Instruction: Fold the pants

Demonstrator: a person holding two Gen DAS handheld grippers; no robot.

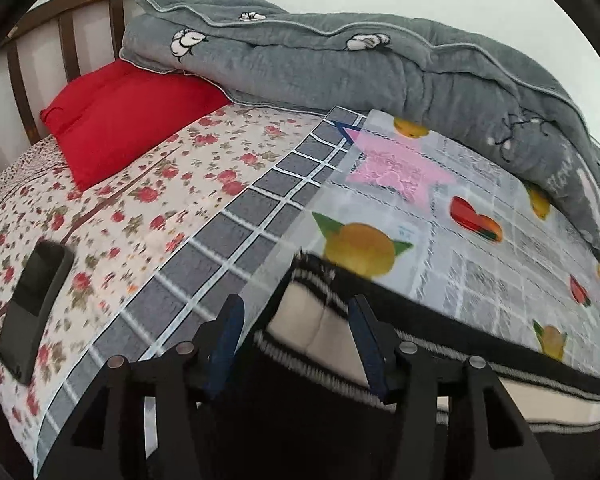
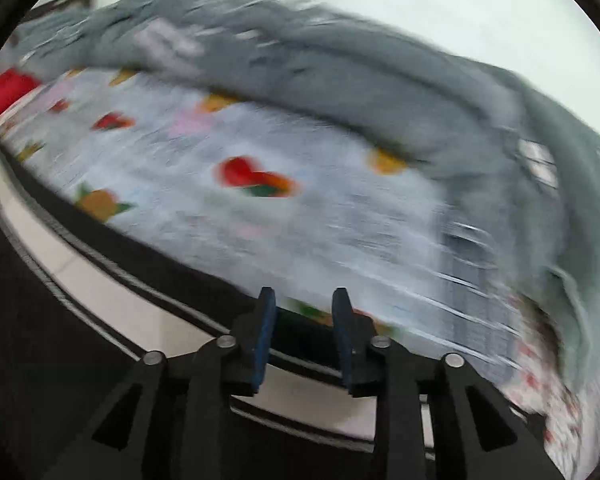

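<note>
Black cloth with white-striped trim, the pants (image 1: 324, 280), hangs at the near edge of the bed (image 1: 148, 208), and part of it rises between the blue-padded fingers of the left hand-held gripper (image 1: 296, 312). Those fingers stand well apart with the cloth loose between them, so whether they press it, I cannot tell. Beyond lies a plastic sheet printed with fruit and hearts (image 1: 440, 216), spread over a grey checked cover (image 1: 236, 240) and a floral bedspread (image 1: 140, 200). A red pillow (image 1: 128, 120) sits toward the headboard (image 1: 60, 28), a grey quilt (image 1: 340, 68) is heaped along the far edge, and a dark phone-like device (image 1: 32, 308) lies on the floral bedspread near the left.

The right wrist view is badly smeared. The right hand-held gripper (image 2: 304, 308) hovers over the near edge of the bed, fingers parted, nothing between them. Dark striped cloth of the pants (image 2: 80, 336) runs below it along that edge.
</note>
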